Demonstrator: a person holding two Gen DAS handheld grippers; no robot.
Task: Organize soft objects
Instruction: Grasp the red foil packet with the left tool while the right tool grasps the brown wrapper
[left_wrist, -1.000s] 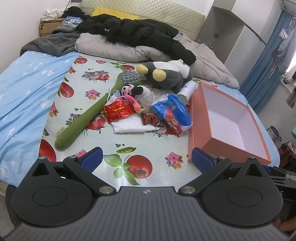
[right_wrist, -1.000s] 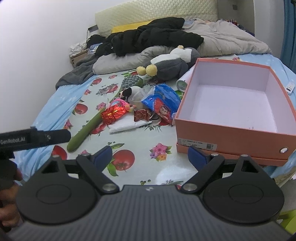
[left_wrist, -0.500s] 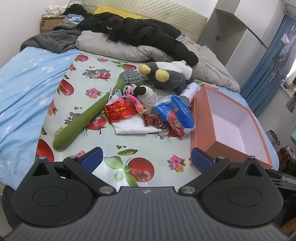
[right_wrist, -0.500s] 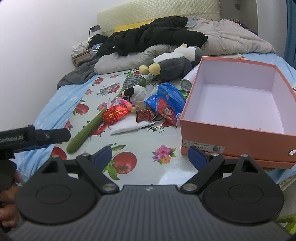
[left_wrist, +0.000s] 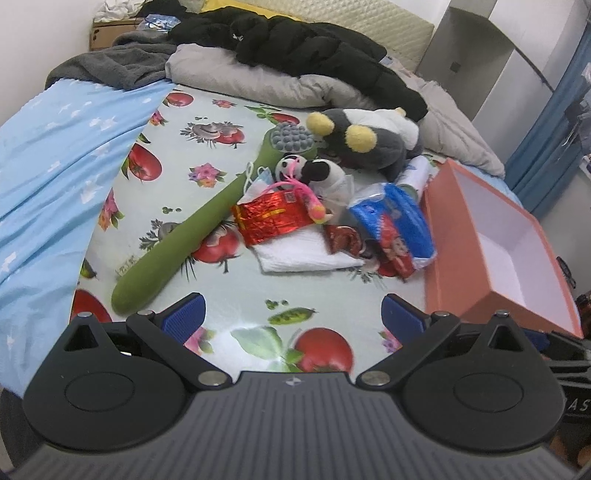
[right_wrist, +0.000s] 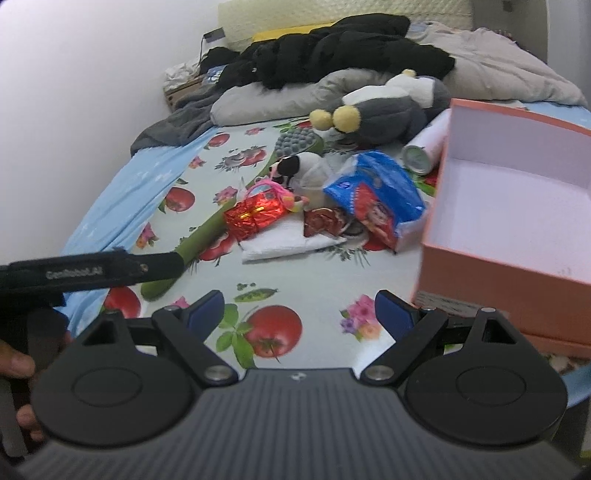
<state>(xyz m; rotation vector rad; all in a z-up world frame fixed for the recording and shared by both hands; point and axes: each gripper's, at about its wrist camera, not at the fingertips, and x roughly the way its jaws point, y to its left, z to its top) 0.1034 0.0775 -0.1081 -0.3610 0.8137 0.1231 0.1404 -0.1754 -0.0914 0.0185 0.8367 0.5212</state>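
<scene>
Nearest: left hand-held gripper (left_wrist: 291, 314) spread wide, nothing between the blue pads, aimed down at the tomato-print cloth (left_wrist: 207, 147) on the bed. Right hand-held gripper (right_wrist: 299, 310) likewise wide and empty, jaws just narrowed a little with nothing between them.

Just past the pads, bare cloth. Then the pile: long green plush (left_wrist: 192, 229) lying aslant on the left, folded white cloth (left_wrist: 306, 254) with a red foil packet (left_wrist: 273, 218) resting on it, a small dark-red wrapper (left_wrist: 341, 240) beside, and a blue snack bag (left_wrist: 397, 229) leaning toward the orange box (right_wrist: 491, 266), which stands open and empty on the right. Behind these, a small panda plush (left_wrist: 314, 171) tangled with a pink strap (left_wrist: 306, 195); farther still, a grey plush with yellow ears (left_wrist: 373, 144) and a white cylinder (right_wrist: 428, 147) beside it.

Likely an approach, no grasp begun. Best taken one item at a time: nearest free piece first, probably the green plush at mid-length so it hangs balanced. Pads closing well into the stuffing, not on the fuzz. Worth avoiding the strap, which could drag neighbours along.
</scene>
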